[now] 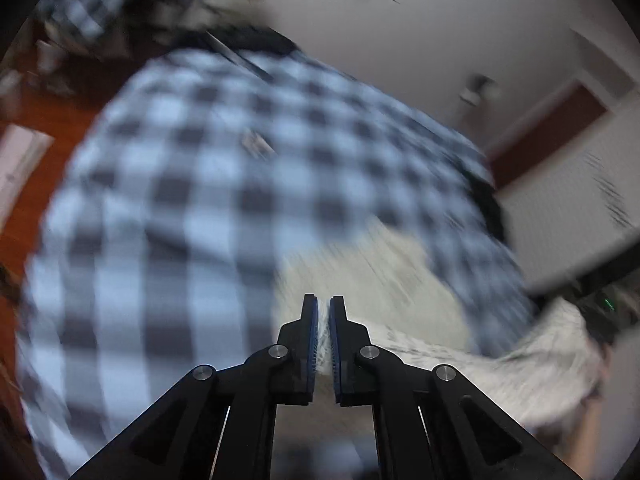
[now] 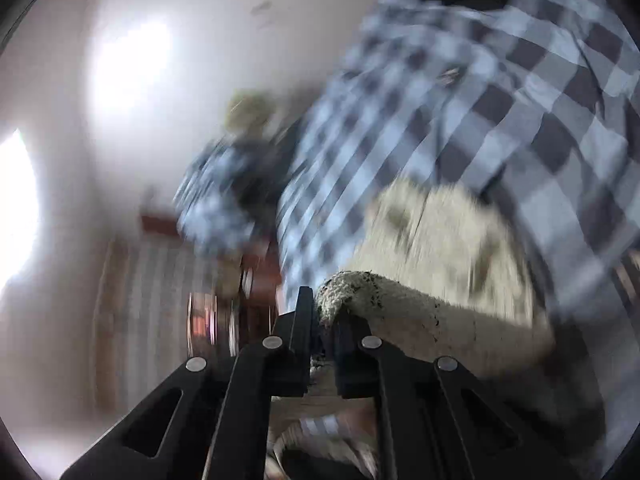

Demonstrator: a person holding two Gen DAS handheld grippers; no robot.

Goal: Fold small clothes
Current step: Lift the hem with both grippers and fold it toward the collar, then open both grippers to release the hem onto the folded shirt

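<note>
- The person's checked shirt (image 1: pixel 224 184) fills most of both views, close behind the work and heavily blurred.
- Stretched in front of it hangs the cream knitted garment (image 2: pixel 436 248), lifted in the air between the two tools rather than lying on any surface.
- Its long axis appears to run across from one set of tongs to the other, with the loose body drooping below; which end is neck or hem I cannot tell through the blur.
- The right tongs (image 2: pixel 320 308) are grasping a bunched, speckled edge of the knit, which bulges up over the tips.
- The left tongs (image 1: pixel 324 312) are clenched almost fully, a thin strip of pale fabric caught between the blue pads.
- Risk one: that right-hand bite sits right at the fingertips, so a hard tug could pull the edge free and drop one corner.
- Risk two: with this much motion, the hanging body may swing and land creased or skewed, spoiling the fold line.
- Risk three: the left pinch looks very thin and could slip.
</note>
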